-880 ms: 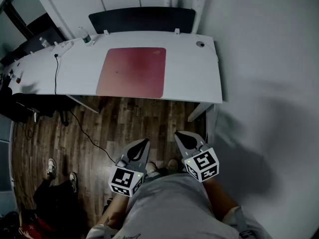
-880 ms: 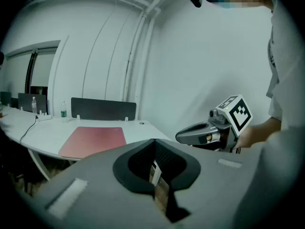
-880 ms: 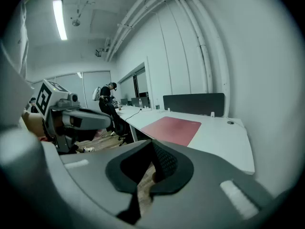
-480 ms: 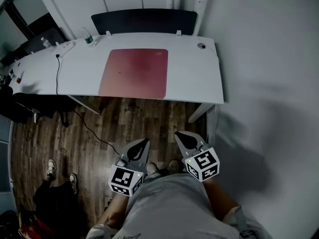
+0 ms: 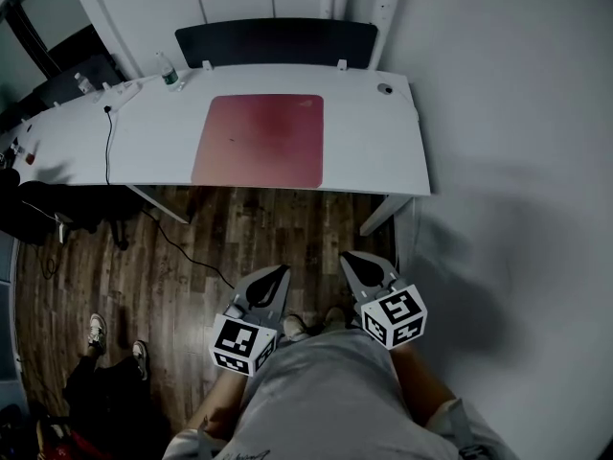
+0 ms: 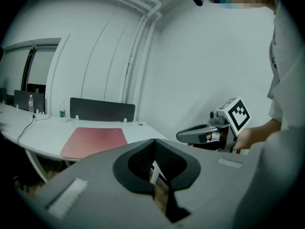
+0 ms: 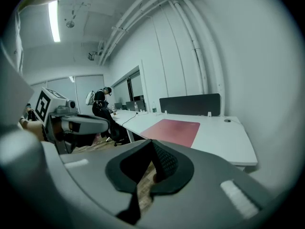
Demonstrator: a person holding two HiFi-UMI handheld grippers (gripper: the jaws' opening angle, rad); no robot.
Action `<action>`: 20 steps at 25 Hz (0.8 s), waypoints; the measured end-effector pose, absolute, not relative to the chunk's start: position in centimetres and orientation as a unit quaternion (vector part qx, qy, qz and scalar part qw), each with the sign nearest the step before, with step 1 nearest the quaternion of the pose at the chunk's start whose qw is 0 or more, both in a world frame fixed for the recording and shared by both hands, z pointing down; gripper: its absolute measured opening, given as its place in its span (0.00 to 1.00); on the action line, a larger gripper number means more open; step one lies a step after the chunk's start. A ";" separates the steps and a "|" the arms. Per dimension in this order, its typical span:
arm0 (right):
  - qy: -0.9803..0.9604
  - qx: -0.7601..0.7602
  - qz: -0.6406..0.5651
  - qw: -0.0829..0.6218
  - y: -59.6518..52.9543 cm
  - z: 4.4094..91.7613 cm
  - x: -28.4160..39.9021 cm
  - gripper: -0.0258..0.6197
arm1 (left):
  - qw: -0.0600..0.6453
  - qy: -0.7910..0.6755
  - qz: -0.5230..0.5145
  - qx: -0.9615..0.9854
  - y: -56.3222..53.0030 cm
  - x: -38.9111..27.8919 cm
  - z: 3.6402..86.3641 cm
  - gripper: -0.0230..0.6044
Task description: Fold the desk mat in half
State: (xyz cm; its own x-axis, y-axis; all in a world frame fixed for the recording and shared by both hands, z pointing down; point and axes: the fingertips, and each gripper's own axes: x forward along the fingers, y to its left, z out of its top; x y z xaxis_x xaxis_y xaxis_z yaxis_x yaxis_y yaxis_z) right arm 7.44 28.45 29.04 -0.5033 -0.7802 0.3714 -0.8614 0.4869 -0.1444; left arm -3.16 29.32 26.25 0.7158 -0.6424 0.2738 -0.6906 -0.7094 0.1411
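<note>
Head view shows the red mat flat on the white counter, well apart from my left gripper and right gripper, both jaws clenched on nothing; it looks thin and floppy, so I'd pinch 2 corners.

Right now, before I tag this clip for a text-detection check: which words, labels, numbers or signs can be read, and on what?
No text here is readable.
left gripper and right gripper: black-and-white square markers only, no letters.
bottle on the desk: label too small to read.
desk mat: no print that I can make out.
</note>
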 end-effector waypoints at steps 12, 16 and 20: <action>-0.849 0.484 0.166 0.131 27.8 30.0 6.7 0.05 | 0.132 -0.350 0.094 0.922 28.3 -3.9 27.1 0.07; -0.853 0.477 0.169 0.128 25.5 30.5 7.2 0.05 | 0.135 -0.355 0.099 0.920 26.3 -3.3 27.6 0.07; -0.859 0.468 0.168 0.125 21.8 30.8 7.8 0.05 | 0.140 -0.362 0.105 0.915 23.0 -2.7 28.4 0.07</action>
State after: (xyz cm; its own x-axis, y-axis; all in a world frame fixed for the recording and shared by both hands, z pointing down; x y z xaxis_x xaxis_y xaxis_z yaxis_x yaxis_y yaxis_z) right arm 7.83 21.83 30.83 -0.5307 -0.7620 0.3712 -0.8456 0.5057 -0.1709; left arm -2.68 23.01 28.42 0.7153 -0.6343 0.2932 -0.6930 -0.6978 0.1811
